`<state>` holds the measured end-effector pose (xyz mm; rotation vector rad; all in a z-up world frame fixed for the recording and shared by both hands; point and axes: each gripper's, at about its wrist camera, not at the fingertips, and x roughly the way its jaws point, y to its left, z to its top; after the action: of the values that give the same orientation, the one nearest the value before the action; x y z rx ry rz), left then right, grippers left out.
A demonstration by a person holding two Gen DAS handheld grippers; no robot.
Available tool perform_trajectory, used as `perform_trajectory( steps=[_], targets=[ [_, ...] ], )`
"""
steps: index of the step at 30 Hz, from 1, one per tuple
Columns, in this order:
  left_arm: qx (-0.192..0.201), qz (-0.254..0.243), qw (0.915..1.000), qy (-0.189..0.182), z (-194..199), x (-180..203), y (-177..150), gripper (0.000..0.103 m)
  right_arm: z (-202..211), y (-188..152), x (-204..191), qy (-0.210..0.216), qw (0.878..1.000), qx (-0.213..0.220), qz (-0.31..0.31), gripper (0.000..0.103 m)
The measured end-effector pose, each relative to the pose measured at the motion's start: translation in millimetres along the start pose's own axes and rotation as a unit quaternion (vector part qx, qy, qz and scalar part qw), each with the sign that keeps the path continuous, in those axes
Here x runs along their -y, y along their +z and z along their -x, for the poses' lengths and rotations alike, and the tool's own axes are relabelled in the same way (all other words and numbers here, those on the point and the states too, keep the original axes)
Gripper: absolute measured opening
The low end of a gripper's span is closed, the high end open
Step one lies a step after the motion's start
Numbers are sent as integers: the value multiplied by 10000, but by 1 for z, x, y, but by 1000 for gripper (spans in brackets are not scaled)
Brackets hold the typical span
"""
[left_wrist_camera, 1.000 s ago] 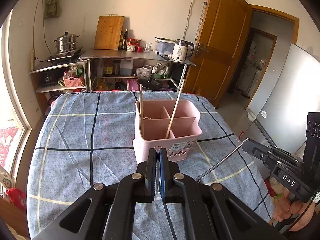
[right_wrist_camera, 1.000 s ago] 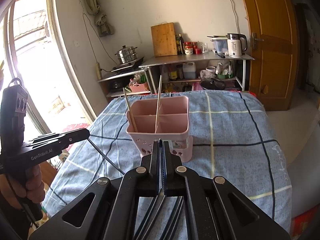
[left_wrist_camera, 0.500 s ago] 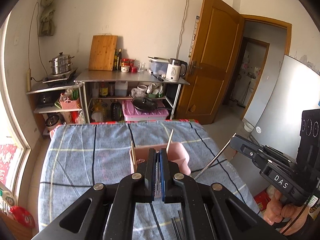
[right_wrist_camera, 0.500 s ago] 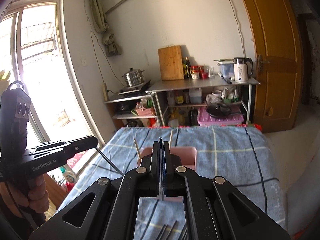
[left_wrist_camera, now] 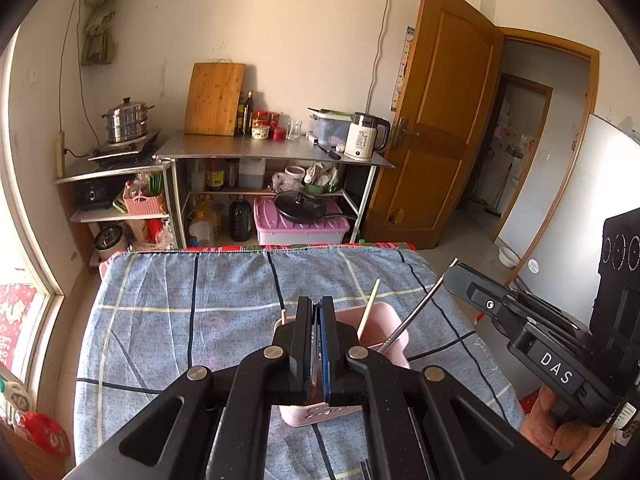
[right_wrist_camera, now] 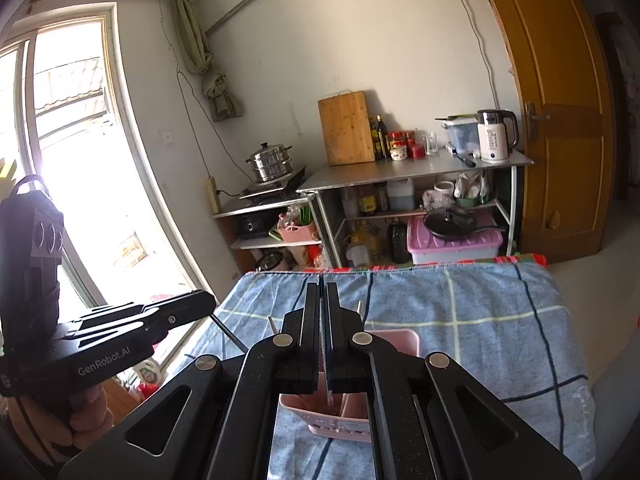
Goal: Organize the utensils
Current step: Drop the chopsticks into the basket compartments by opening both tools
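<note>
A pink utensil holder [left_wrist_camera: 386, 320] stands on the blue checked cloth [left_wrist_camera: 180, 320], with wooden chopsticks [left_wrist_camera: 368, 309] leaning in it. It also shows in the right wrist view [right_wrist_camera: 396, 340]. My left gripper [left_wrist_camera: 316, 308] is shut on a thin dark utensil just above the holder; its dark shaft [right_wrist_camera: 228, 332] shows below that gripper [right_wrist_camera: 176, 312] in the right wrist view. My right gripper [right_wrist_camera: 323, 292] is shut on a thin metal utensil whose shaft [left_wrist_camera: 416, 308] slants down into the holder's right side.
A metal shelf unit [left_wrist_camera: 272, 156] with a kettle, cutting board, bottles and pots stands past the table's far edge. A wooden door [left_wrist_camera: 436, 120] is at the right. A window [right_wrist_camera: 72, 160] is at the left. More utensils [left_wrist_camera: 366, 470] lie near the front edge.
Both grippers have come down and forward toward the holder, which now sits closer under the fingertips. The metal utensil's tip now reaches into the holder.
</note>
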<state>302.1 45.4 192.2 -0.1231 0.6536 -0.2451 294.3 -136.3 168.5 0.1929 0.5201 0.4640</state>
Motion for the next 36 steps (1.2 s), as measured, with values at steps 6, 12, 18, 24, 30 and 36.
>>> perform_trajectory(
  steps=[6,12,18,24,30,36],
  targets=[
    [-237,119,9996,-55,-27,-14,-18,3,-23,-21,7,-26,9997,-233,-65,1],
    [-505,240,9984,-84,-48,-21,-38,3,-36,-44,17,-77,9983,-569,-104,1],
    [-568,249,9981,5,-51,-25,-51,4,-39,-58,26,-49,9963,-830,-196,2],
    [-406,255,9989,16,-36,-25,-57,22,-27,-64,25,-74,9964,-833,-128,4],
    [-185,322,9993,-83,-12,-24,-67,22,-6,-66,26,-36,9976,-684,-126,5],
    [-17,284,9994,-175,12,-13,-94,22,22,-82,23,-35,9983,-567,-97,6]
  ],
)
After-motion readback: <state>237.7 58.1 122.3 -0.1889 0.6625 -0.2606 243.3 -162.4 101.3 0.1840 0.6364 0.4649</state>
